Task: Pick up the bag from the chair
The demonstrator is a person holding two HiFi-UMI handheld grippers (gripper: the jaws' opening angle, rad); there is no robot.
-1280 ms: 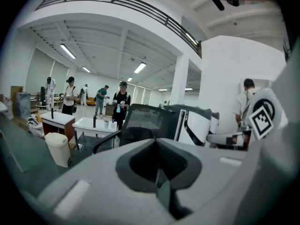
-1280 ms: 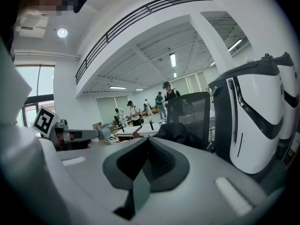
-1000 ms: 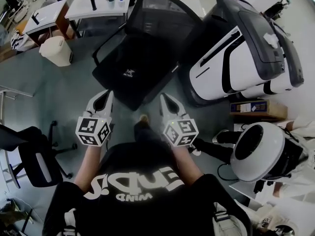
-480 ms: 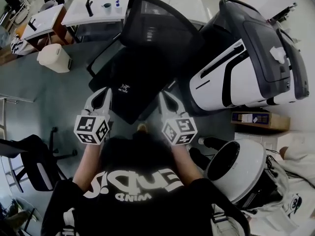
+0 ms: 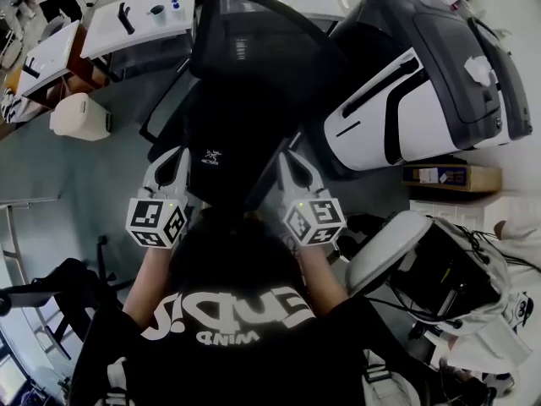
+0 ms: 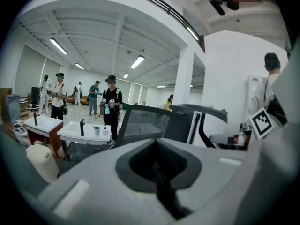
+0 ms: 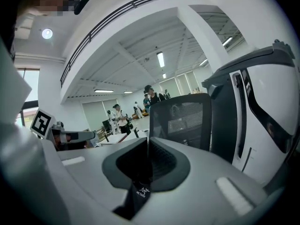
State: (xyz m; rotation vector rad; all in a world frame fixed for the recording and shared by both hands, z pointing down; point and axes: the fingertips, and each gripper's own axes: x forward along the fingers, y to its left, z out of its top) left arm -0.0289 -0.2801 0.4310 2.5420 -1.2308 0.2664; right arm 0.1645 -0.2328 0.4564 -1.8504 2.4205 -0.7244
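A black bag (image 5: pixel 221 146) with a small white logo hangs in front of a black mesh-backed office chair (image 5: pixel 254 36) in the head view. My left gripper (image 5: pixel 179 161) is at the bag's left edge and my right gripper (image 5: pixel 286 161) at its right edge. In the right gripper view the right gripper (image 7: pixel 146 150) is shut on a black strap (image 7: pixel 139 191) bearing the logo. In the left gripper view the left gripper (image 6: pixel 157 146) is shut with a dark band of the bag (image 6: pixel 164 191) pinched between its jaws. The chair seat is hidden under the bag.
A large white and black machine (image 5: pixel 414 100) stands close on the right. Beside it lie a cardboard box (image 5: pixel 444 176) and a round white device (image 5: pixel 397 244). White tables (image 5: pixel 135 19) and a cream bin (image 5: pixel 80 115) are at the back left. Another black chair (image 5: pixel 63 286) stands at the lower left.
The bag has come closer to me between the two grippers, and both have stayed at its edges. The chair and machine have shifted in view as my head moved.
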